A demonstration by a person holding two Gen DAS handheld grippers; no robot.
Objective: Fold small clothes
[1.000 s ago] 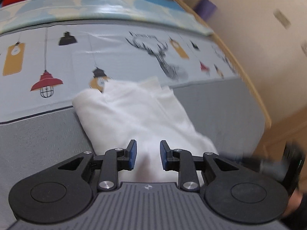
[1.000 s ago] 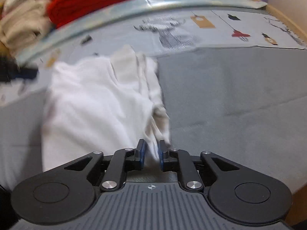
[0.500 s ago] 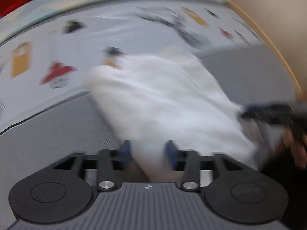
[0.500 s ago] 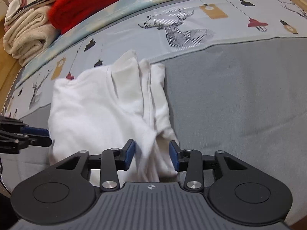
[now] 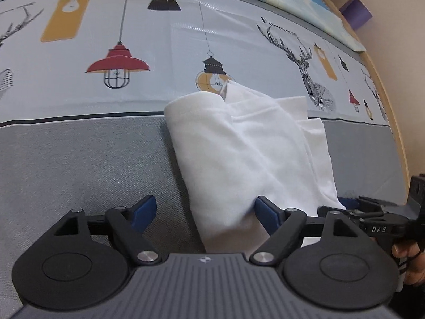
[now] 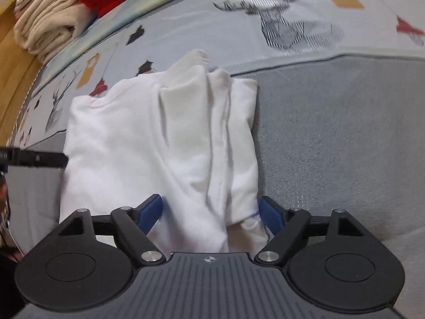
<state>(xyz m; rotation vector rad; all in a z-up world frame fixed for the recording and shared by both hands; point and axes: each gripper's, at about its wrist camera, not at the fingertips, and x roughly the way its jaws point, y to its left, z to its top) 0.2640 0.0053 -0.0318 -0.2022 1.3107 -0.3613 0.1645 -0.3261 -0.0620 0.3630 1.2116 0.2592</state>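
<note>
2 tongs (image 5: 204,210) (image 6: 211,211) agape over 1 white garment (image 6: 164,143)

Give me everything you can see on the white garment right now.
The white garment is plain, soft, knit-looking cloth, folded lengthwise into a rough, narrow bundle with several overlapping layers and ridges along one side. It lies flat on the grey bed cover, its far end reaching the lamp-and-deer printed sheet. The left tongs and right tongs both straddle its near end; their jaws have just been opening and now stand wide, gripping nothing.
</note>
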